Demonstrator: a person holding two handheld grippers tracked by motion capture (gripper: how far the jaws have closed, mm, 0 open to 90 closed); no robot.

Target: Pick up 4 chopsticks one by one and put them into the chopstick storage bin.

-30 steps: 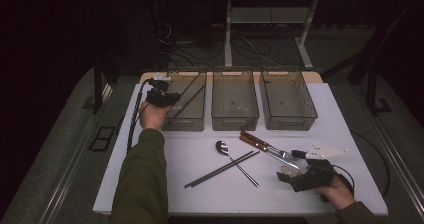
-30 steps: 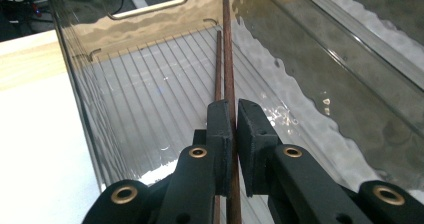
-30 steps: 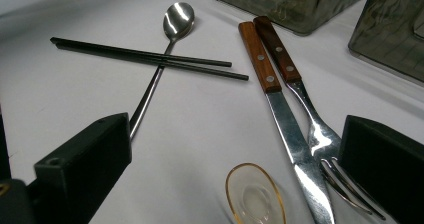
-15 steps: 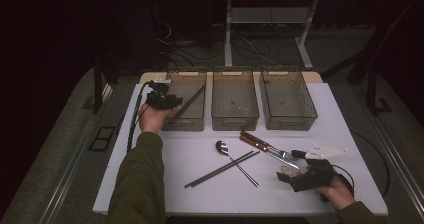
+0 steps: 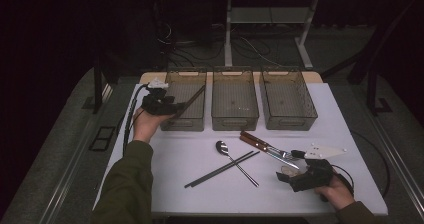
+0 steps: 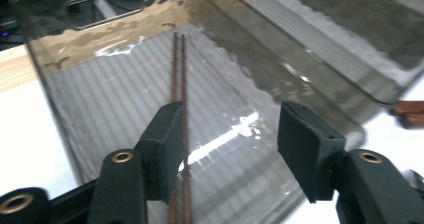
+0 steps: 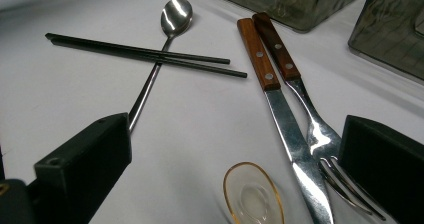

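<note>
My left gripper hovers over the left clear bin. Its jaws have just been opening and are now open. A pair of brown chopsticks runs between the jaws, close to the left one. The pair leans slanted inside the bin, one end up on the far rim. Near the front right of the white table, my right gripper stands open and low. Just ahead of its jaws lies a small glass spoon-shaped dish.
A metal spoon and black chopsticks cross at mid-table. A wood-handled knife and fork lie by the right gripper. The middle bin and right bin stand at the back. A cable trails off the left edge.
The left jaws have opened and let go of the brown chopsticks, which now lean in the left bin. The left hand drew back a little. The right hand has kept still.
</note>
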